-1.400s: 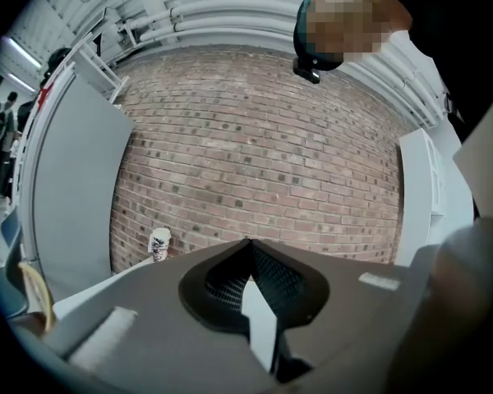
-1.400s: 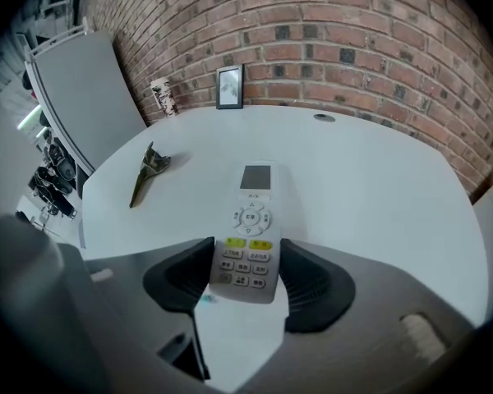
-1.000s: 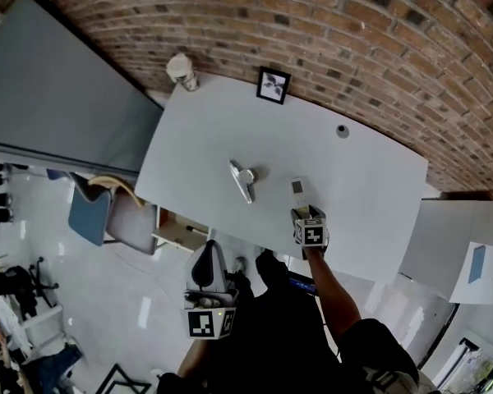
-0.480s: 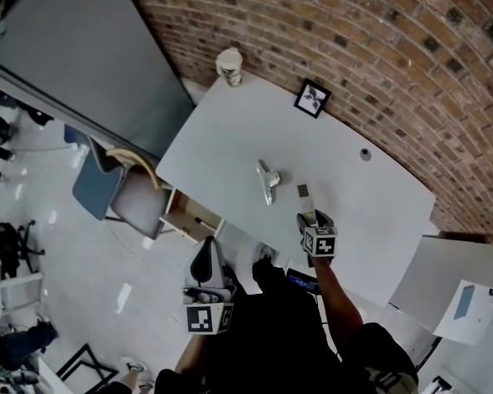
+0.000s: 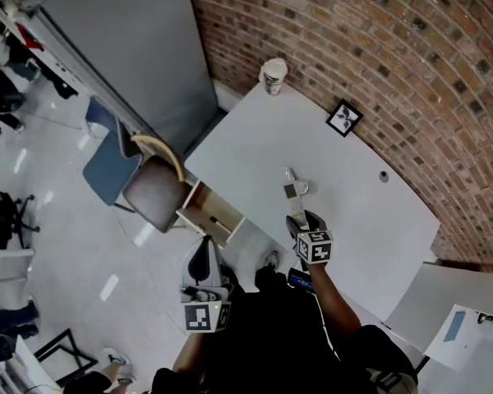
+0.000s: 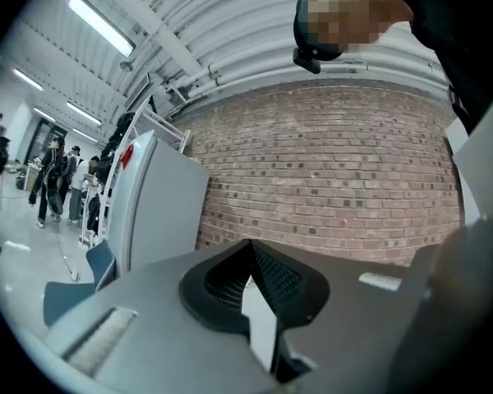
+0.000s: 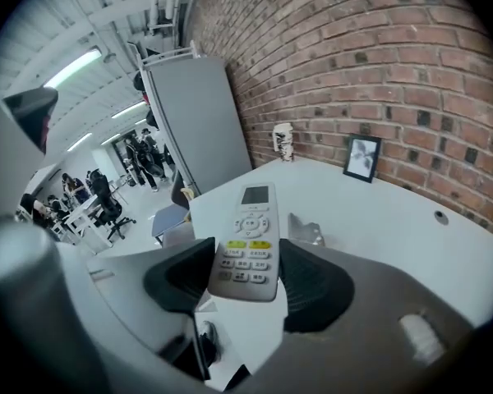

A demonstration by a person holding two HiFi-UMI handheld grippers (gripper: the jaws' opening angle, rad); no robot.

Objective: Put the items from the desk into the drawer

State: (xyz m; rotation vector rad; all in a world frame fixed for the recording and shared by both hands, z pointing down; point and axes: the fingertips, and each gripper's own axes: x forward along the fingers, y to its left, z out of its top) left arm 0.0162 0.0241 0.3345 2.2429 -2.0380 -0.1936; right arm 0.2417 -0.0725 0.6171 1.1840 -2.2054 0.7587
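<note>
My right gripper point(image 5: 300, 218) is shut on the lower end of a white remote control point(image 7: 248, 240), its pads against the remote's two sides. The remote point(image 5: 294, 192) is off the white desk point(image 5: 353, 195), above its near edge, buttons facing up. A metal clip point(image 7: 306, 231) lies on the desk just beyond it. An open wooden drawer point(image 5: 207, 213) sticks out under the desk's left end, with something small and dark inside. My left gripper point(image 5: 204, 271) hangs below the desk edge, near the drawer; its jaws point(image 6: 251, 249) meet at the tips with nothing between them.
A paper cup point(image 5: 273, 75) stands at the desk's far left corner and a small framed picture point(image 5: 343, 116) leans by the brick wall. A round cable hole point(image 5: 383, 176) is at the back. A grey chair point(image 5: 152, 194) and a blue chair point(image 5: 107, 161) stand left of the drawer.
My right gripper has lifted the remote off the desk and carried it toward the desk's near edge and the drawer side. The head view has swung, bringing the open drawer closer to centre.
</note>
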